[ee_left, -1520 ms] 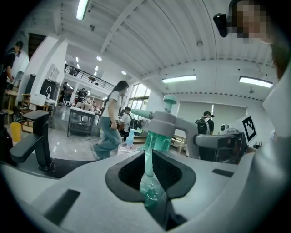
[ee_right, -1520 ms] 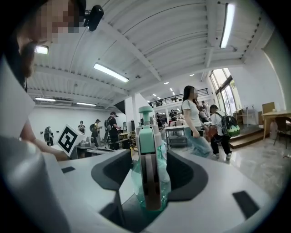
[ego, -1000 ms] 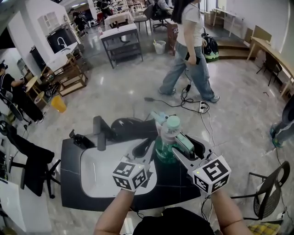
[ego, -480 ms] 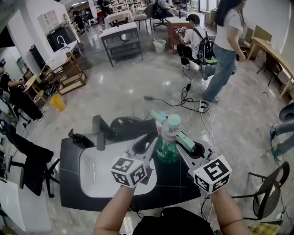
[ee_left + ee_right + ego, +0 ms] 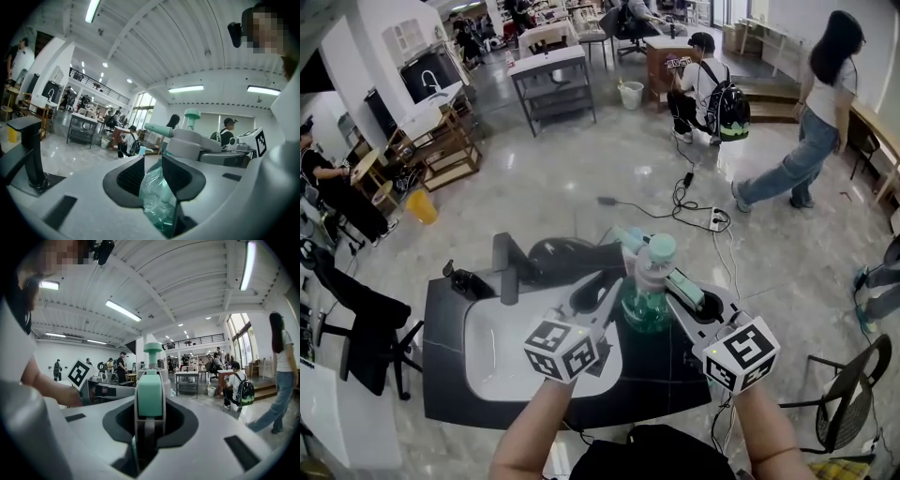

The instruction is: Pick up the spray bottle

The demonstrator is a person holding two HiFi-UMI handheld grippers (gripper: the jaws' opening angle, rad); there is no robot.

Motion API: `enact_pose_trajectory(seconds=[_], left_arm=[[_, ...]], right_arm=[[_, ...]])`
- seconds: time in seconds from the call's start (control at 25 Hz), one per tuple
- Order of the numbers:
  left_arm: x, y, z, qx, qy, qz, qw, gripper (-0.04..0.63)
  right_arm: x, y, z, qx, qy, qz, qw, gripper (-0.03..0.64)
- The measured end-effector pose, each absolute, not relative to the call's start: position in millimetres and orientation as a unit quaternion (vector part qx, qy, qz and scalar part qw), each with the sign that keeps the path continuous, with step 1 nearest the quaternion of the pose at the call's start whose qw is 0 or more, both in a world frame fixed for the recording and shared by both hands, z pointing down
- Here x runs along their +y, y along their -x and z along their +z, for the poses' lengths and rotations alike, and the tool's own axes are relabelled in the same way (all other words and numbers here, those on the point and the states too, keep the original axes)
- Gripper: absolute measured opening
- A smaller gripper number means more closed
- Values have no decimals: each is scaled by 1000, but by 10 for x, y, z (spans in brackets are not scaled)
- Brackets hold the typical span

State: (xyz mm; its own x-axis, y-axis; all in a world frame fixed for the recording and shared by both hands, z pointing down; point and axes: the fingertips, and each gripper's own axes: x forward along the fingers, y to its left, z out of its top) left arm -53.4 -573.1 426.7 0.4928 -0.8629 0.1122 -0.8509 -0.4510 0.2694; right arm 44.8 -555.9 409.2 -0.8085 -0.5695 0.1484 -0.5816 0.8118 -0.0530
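**Spray bottle, gripped from two sides**

Head view: translucent green plastic spray bottle (image 5: 647,300) is sitting between the left gripper (image 5: 609,298) and the right gripper (image 5: 677,287).
Left gripper view: fingers (image 5: 132,176) are squeezing its crinkled body.
Right gripper view: fingers (image 5: 120,422), having just been closing, are pinching its mint-green trigger head (image 5: 150,400) between them.

The spray bottle (image 5: 646,302) has a clear green, crinkled body, a white collar and a mint-green spray head; it is upright at the dark counter's (image 5: 445,367) far edge, just right of the white basin (image 5: 502,349).
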Motion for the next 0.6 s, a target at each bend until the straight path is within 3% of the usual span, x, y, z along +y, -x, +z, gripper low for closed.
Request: enact_pose_trajectory(seconds=[0.6], left_arm=[[-5545,645,4166,-487,-859,-30,152,91]], right_arm=[[-5416,-481,4068,-950,-305,59,43,66]])
